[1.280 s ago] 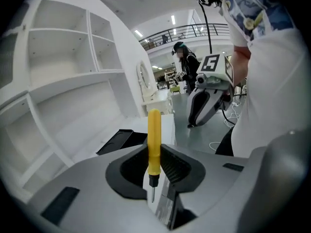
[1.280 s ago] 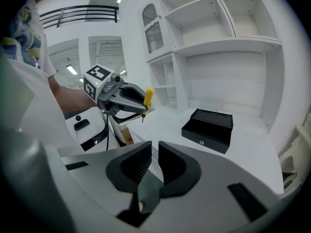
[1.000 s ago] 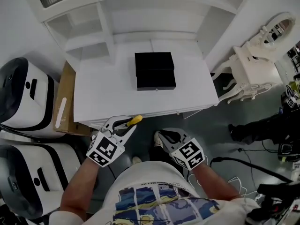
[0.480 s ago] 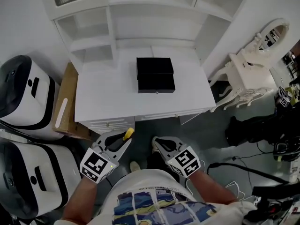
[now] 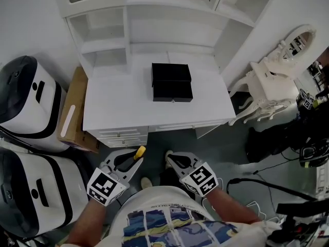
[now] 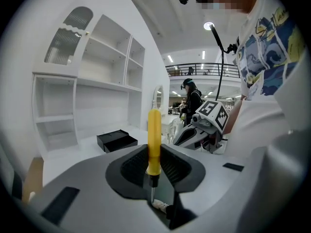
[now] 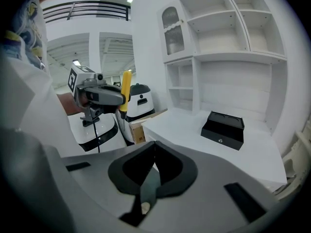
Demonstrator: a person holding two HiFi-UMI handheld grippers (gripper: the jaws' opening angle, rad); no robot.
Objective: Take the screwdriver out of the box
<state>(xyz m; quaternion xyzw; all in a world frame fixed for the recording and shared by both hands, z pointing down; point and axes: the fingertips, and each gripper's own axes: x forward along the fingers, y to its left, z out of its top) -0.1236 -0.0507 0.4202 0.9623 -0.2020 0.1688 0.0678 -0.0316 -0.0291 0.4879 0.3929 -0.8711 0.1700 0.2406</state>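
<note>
The yellow-handled screwdriver [image 5: 139, 152] is clamped in my left gripper [image 5: 133, 158], which is shut on its metal shaft; the handle sticks out past the jaws [image 6: 154, 140]. That gripper hangs over the floor in front of the white desk [image 5: 113, 107], close to my body. The black box [image 5: 171, 83] sits closed at the desk's middle back, well away from both grippers. My right gripper [image 5: 170, 159] is beside the left one, also off the desk, jaws shut on nothing [image 7: 154, 154]. In the right gripper view the box [image 7: 223, 129] and the held screwdriver [image 7: 126, 89] both show.
White shelving [image 5: 154, 14] rises behind the desk. Two white-and-black machines [image 5: 23, 102] and a cardboard box [image 5: 74, 112] stand left of the desk. An ornate white chair [image 5: 272, 81] and floor cables [image 5: 257, 181] are on the right.
Both grippers have drawn back from the desk edge toward my body, the left one carrying the screwdriver and rolling a little. The box has not moved.
</note>
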